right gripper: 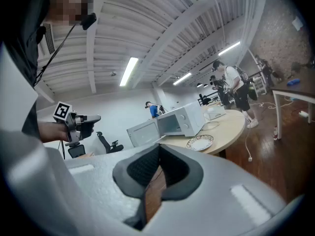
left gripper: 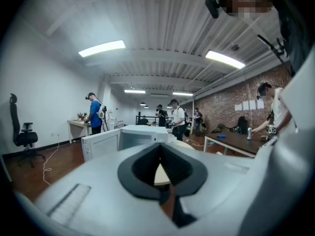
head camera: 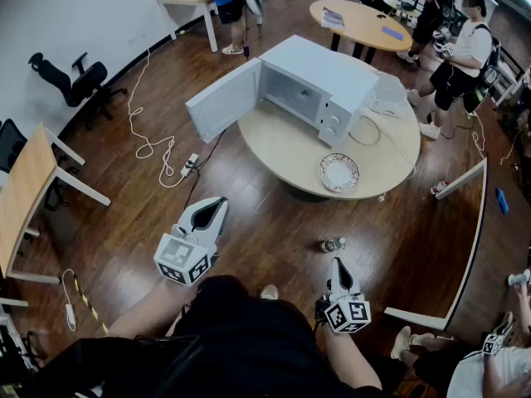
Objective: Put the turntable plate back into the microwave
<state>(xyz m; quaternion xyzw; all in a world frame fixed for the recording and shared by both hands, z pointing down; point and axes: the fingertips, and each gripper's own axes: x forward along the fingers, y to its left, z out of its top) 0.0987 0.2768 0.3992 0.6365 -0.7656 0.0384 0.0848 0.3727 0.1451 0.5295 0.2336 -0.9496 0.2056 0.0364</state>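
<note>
An open office room with a dark wooden floor, and a round desk [head camera: 282, 152] in the middle. On the desk stands the microwave [head camera: 311, 85], its door [head camera: 222, 99] swung wide. The turntable plate [head camera: 339, 172] lies flat in front of the microwave, near the desk's rim. The left tool [head camera: 214, 209] and right tool [head camera: 338, 268] are both pressed together and empty, well short of the microwave. A clumsy pinch on the plate's edge could likely push it away from the microwave and over the rim.
</note>
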